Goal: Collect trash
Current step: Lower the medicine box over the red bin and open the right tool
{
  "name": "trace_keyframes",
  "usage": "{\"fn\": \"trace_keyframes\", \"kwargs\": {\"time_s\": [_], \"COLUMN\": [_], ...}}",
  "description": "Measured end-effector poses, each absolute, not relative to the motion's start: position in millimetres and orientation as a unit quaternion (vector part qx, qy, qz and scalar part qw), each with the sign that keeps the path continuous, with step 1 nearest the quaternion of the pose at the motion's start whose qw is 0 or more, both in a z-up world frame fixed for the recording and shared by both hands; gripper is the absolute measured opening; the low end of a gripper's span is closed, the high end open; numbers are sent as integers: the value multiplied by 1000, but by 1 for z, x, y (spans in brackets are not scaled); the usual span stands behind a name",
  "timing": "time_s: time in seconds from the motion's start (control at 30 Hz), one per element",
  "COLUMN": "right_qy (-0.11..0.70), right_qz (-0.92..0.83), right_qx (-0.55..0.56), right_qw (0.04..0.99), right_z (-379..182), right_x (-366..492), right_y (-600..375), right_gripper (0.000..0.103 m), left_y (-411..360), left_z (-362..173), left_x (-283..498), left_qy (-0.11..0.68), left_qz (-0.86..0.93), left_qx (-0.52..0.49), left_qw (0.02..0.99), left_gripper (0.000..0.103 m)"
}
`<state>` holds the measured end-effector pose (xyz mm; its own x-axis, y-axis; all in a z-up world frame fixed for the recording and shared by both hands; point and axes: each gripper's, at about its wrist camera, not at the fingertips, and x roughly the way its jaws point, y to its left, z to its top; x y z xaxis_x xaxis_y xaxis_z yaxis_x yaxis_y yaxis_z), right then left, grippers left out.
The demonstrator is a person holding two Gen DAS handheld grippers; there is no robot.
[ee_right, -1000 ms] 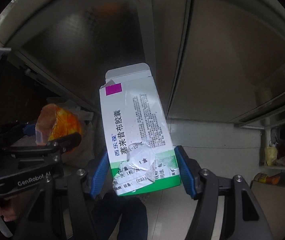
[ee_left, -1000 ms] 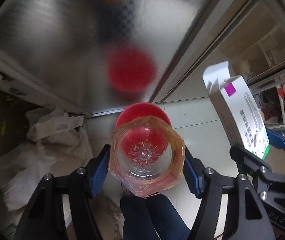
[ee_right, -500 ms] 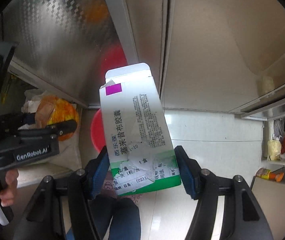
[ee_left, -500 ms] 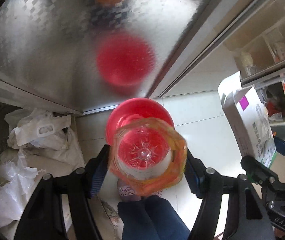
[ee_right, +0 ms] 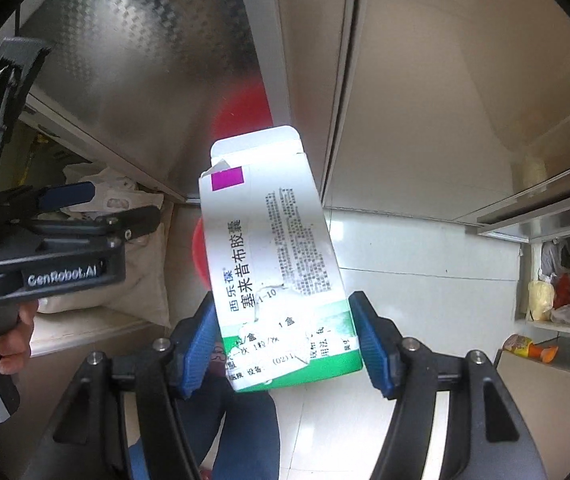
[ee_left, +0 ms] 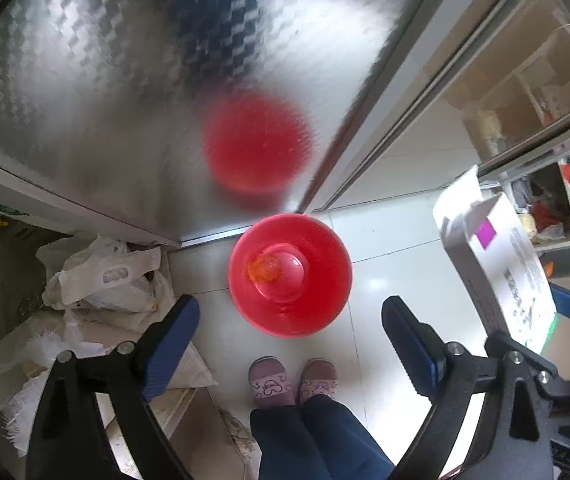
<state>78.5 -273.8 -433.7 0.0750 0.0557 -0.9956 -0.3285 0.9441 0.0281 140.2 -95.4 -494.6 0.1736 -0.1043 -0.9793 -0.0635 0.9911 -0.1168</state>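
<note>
a red bin (ee_left: 289,276) is seen on the white floor, just in front of a metal door (ee_left: 133,80). white bags (ee_left: 101,276) are heaped to its left, and slippers (ee_left: 291,380) are planted just below it. an orange bottle (ee_left: 261,268) is seen inside the bin only from the left wrist. the left gripper (ee_left: 287,344) is spreading above the bin, with nothing between its fingers. a torn white and green box (ee_right: 277,264) is pinched by the right gripper (ee_right: 285,340), partly hiding the bin.

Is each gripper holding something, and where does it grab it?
The left gripper holds nothing; its jaws are opening. The right gripper holds the medicine box by its green bottom end, one pad on each side.
</note>
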Motion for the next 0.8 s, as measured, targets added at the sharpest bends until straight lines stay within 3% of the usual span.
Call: {"fn": "trace_keyframes", "kwargs": {"time_s": [0.07,0.8], "right_qy": [668,693], "right_qz": [136,176], "right_qx": [-102,-133], "right_qw": [724,687], "right_z": [-429,-498], "right_x": [78,105], "right_y": [-272,-229], "right_gripper": [62,62], "left_y": [-93,-34], "left_z": [-489,-506], "left_x": [137,95], "left_qy": [643,669], "left_qz": [-8,65], "left_qx": [-66,-103], "left_qw": [763,733], "left_gripper": [103,103]}}
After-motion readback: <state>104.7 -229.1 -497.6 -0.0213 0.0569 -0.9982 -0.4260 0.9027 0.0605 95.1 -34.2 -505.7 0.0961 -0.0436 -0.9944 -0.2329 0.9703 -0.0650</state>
